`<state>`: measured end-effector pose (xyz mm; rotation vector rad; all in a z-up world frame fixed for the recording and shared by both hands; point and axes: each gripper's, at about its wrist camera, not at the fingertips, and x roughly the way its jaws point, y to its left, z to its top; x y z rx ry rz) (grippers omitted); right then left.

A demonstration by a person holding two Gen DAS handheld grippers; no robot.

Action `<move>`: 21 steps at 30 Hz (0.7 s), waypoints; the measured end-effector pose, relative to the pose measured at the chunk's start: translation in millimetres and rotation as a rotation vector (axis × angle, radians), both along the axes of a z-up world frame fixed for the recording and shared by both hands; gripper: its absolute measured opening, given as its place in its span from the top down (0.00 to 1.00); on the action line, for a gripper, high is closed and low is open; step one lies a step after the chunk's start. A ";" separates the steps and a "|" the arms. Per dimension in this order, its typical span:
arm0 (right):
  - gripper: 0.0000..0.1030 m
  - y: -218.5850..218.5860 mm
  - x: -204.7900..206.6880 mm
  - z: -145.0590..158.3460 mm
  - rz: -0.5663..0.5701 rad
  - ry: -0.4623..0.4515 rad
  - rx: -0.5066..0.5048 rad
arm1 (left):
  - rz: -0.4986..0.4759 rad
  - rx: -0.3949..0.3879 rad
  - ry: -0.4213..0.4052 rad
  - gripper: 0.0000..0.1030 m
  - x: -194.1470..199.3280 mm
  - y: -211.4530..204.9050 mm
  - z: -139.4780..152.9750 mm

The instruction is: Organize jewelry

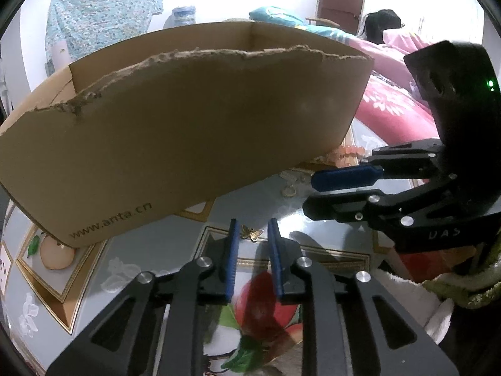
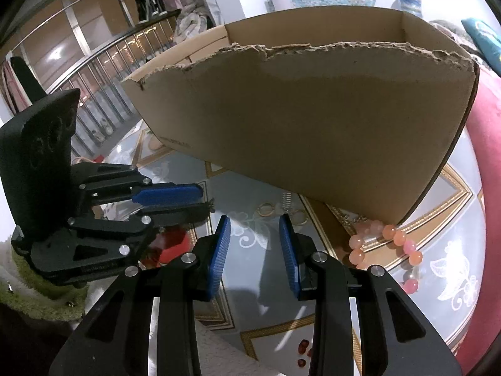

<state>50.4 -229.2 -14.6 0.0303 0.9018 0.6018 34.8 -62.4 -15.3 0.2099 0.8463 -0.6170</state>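
Cardboard box, brown, torn upper edge, printed web address low on its near wall; fills the upper and middle of both views and stands on a patterned tablecloth with fruit and flower motifs

Left gripper, lower centre of the left wrist view: blue pads slightly apart, nothing pressed between them. Gold butterfly charm lies on the cloth in the gap at the fingertips, touching neither pad as far as can be told. In the right wrist view the same gripper enters from the left edge, fingers level

Right gripper, lower centre of the right wrist view: blue pads parted, gap empty, cloth visible through it. In the left wrist view it comes in from the right edge

Gold rings, small, on the cloth just above the right fingertips, near the box's lower edge

Bead bracelet, pink and orange, lower right of the right wrist view, at the box's near corner

Red beads, a few, loose, bottom centre of the right wrist view
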 end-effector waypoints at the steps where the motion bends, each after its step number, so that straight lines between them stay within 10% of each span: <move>1: 0.69 0.0 -0.1 0.0 0.000 -0.001 0.000 | -0.002 0.009 0.001 0.82 0.4 -2.0 -0.5; 21: 0.69 -10.1 -3.9 1.2 -0.009 -0.007 0.027 | -0.012 0.125 -0.006 0.92 6.3 -24.5 -1.5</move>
